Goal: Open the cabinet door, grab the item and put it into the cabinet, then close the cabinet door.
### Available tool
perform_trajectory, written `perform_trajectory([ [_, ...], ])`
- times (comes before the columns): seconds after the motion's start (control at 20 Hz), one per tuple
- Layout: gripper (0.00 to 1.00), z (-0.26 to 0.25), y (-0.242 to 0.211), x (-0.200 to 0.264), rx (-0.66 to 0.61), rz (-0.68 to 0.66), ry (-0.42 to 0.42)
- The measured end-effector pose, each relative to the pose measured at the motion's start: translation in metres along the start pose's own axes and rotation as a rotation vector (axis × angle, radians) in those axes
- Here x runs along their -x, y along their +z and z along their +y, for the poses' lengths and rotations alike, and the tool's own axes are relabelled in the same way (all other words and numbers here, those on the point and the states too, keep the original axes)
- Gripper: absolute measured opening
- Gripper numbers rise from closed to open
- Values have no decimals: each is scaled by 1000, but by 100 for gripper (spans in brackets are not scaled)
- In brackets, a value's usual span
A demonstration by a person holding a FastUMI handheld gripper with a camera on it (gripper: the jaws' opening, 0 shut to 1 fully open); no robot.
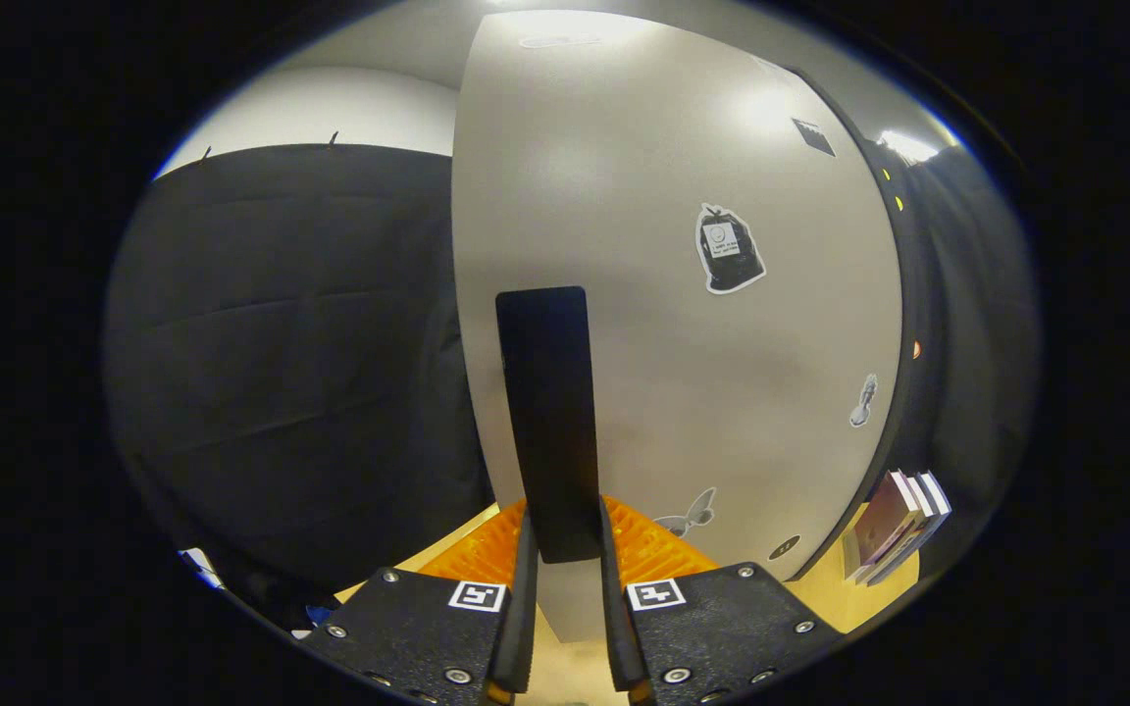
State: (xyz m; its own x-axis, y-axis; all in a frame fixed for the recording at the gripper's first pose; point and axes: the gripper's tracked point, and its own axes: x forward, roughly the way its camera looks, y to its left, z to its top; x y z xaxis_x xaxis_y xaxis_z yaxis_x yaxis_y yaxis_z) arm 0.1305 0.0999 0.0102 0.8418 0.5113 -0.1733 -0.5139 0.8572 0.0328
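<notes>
A light grey cabinet door (702,392) stands close in front of me, with several stickers on its face. A tall black handle (547,412) runs vertically near the door's left edge. My gripper (565,579) is at the handle's lower end, with one finger on each side of it, pressing on it. The door's left edge stands free against the dark cloth wall, so the door looks swung partly out. The cabinet's inside is hidden behind the door.
A stack of books (894,525) lies on the wooden tabletop (820,593) to the right, beyond the door's lower right corner. The dark cabinet body (918,324) runs along the door's right side. Black booth cloth (290,363) hangs on the left.
</notes>
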Motion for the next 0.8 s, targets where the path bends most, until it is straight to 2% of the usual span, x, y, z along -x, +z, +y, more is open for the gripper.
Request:
perform_trajectory([
  [0.4,31,-12,-4,19,-64,23,96],
  [0.55,31,-17,-5,26,-28,29,122],
  [0.8,31,-26,-6,33,-36,22,137],
])
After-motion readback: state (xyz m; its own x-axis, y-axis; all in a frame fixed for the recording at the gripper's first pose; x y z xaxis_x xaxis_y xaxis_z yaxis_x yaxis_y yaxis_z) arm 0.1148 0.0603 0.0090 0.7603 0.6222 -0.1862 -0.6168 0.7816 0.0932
